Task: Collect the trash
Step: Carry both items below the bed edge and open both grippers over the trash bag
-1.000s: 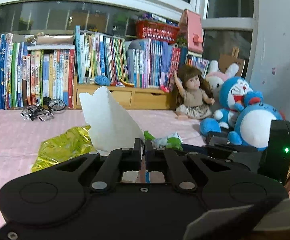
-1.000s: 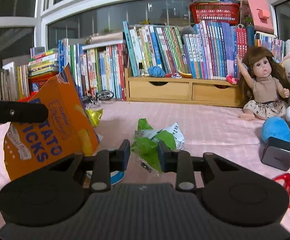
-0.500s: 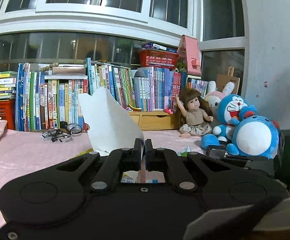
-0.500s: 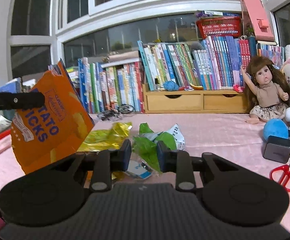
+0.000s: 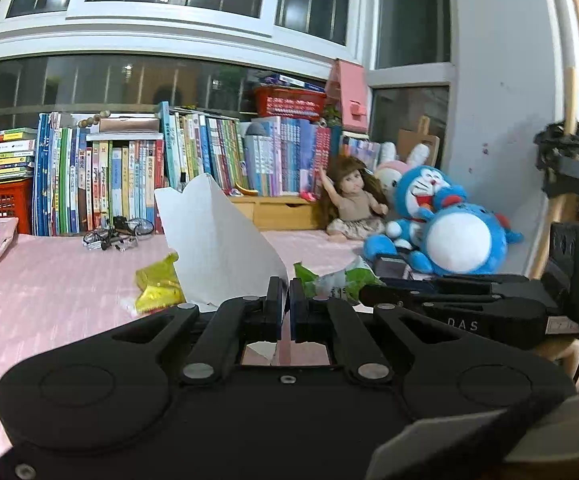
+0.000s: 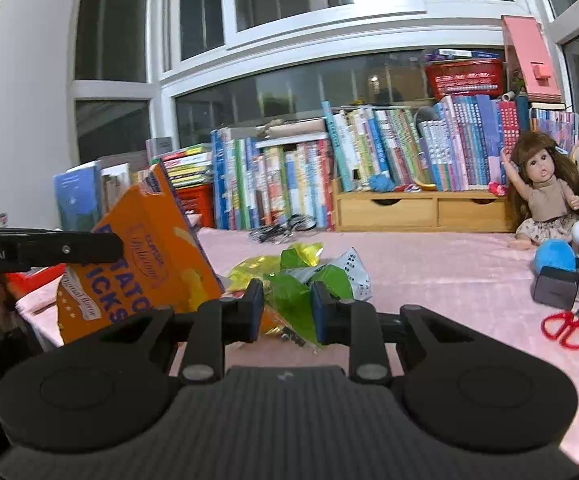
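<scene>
L claw (image 5: 285, 308) is clamped on the orange chip bag (image 6: 145, 264), which stands up and leans left from its tips w/ its blank inner side toward that cam. R claw (image 6: 285, 310) is closing w/ the green wrapper (image 6: 289, 300) between the jaws, pads look against it, so I judge it gripped. Yellow foil wrapper (image 6: 265, 266) lies just ahead and slightly left of R claw on the pink cloth (image 6: 449, 276), long axis roughly crosswise; R hand is nearer.
</scene>
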